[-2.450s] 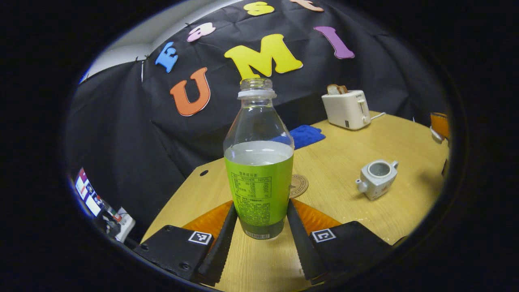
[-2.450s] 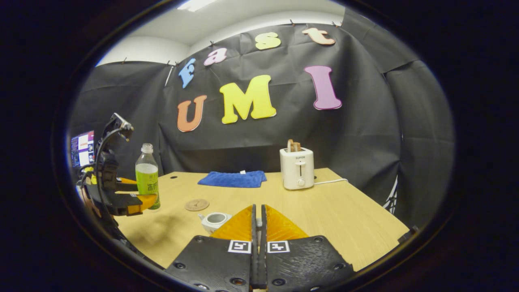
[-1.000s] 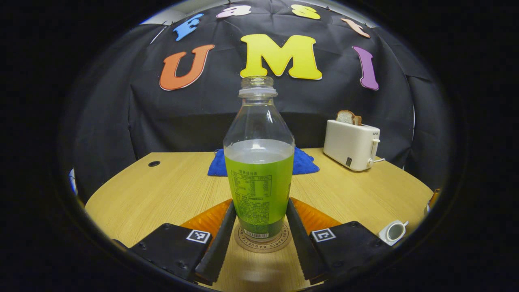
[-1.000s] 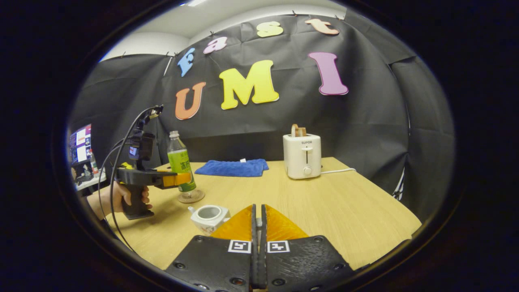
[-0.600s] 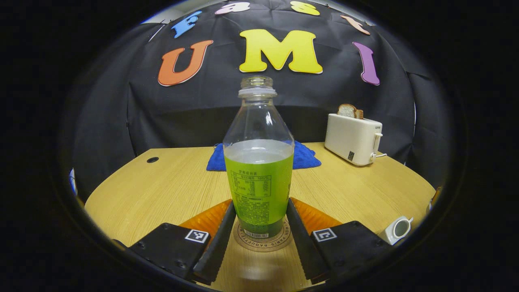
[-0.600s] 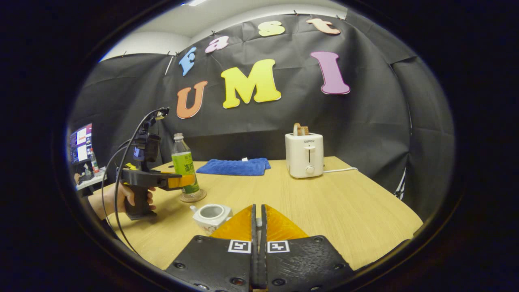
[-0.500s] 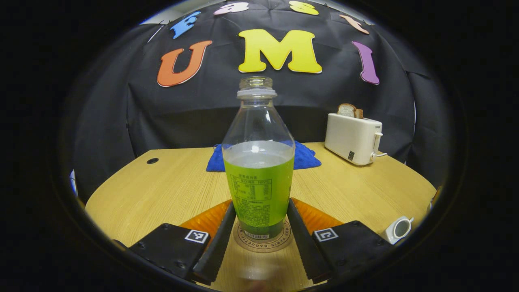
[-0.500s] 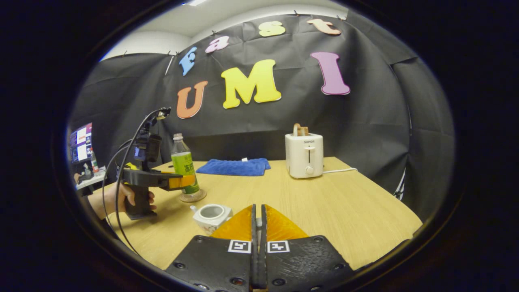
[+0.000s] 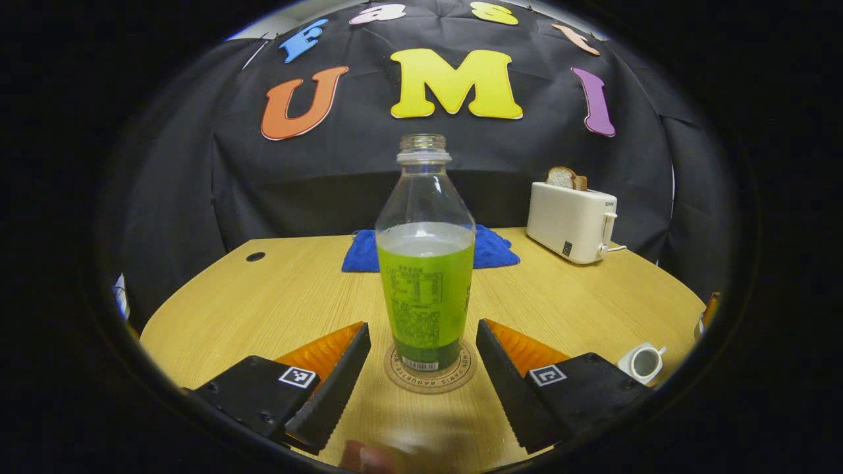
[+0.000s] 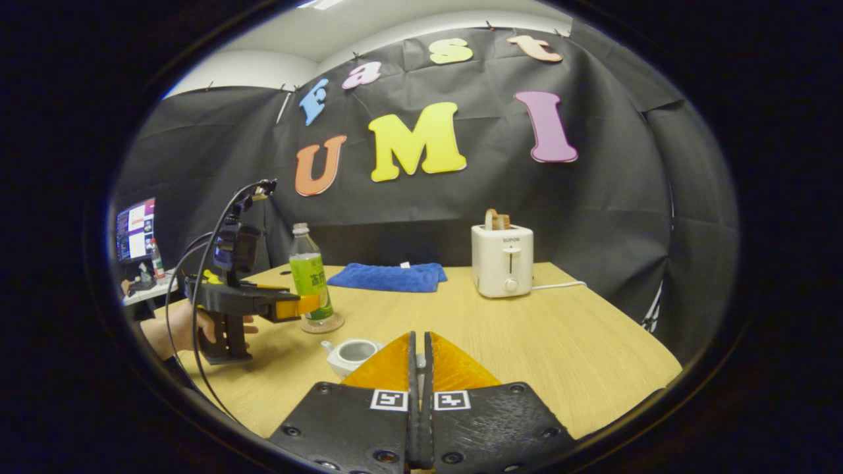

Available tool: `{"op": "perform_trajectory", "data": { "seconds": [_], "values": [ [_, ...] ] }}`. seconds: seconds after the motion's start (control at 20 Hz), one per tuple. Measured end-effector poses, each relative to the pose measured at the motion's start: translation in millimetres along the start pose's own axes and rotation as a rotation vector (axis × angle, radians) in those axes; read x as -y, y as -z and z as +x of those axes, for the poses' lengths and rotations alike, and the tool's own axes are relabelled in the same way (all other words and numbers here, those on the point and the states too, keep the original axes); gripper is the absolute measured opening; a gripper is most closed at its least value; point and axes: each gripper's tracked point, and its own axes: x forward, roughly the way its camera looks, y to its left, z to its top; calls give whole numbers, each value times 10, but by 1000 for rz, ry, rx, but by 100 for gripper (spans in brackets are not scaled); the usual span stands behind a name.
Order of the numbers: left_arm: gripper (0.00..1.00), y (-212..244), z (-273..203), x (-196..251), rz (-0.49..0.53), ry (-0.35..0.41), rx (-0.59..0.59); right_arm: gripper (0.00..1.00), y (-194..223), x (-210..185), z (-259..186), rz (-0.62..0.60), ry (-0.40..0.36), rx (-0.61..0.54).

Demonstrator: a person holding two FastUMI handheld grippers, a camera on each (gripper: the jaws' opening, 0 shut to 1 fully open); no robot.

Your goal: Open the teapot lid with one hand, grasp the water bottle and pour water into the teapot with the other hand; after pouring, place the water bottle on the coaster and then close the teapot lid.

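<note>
The water bottle (image 9: 425,289), capless with a green label and partly full, stands upright on the round coaster (image 9: 461,376). My left gripper (image 9: 423,328) is open, its fingers apart from the bottle on either side. The white teapot (image 9: 642,362) sits lidless at the lower right. In the right gripper view a hand (image 10: 178,326) holds the left gripper (image 10: 299,305) beside the bottle (image 10: 311,280) on the coaster (image 10: 323,324). The open teapot (image 10: 352,353) lies just ahead of my right gripper (image 10: 419,339), which is shut on a small pale piece, seemingly the teapot lid, mostly hidden.
A white toaster (image 9: 571,220) with bread stands at the back right, its cord trailing right. A blue cloth (image 9: 490,243) lies behind the bottle. The wooden table (image 9: 263,309) has a cable hole (image 9: 255,256) at the back left. A screen (image 10: 135,230) glows beyond the left edge.
The bottle came down onto the coaster. The left gripper's fingers then spread off it and drew back a little. The right gripper stayed shut above the teapot.
</note>
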Motion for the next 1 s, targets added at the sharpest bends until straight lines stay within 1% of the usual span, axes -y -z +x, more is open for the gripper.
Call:
{"op": "perform_trajectory", "data": {
  "seconds": [0.2,0.35,0.6,0.8,1.0],
  "values": [
    [100,-41,-348,-139,-13,-28,46,0,-113,-255,153,-30,-57,27],
    [100,-132,-679,-303,-4,-74,90,0,-161,-436,292,-50,-102,40],
    [100,-180,-1290,-474,-30,-152,165,0,-53,-678,532,-64,-160,21],
    [100,-288,-1587,-557,-7,-208,237,0,44,-754,592,-72,-179,7],
    [100,-326,-1715,-539,-1,-214,267,0,94,-744,638,-78,-169,6]
  ]
}}
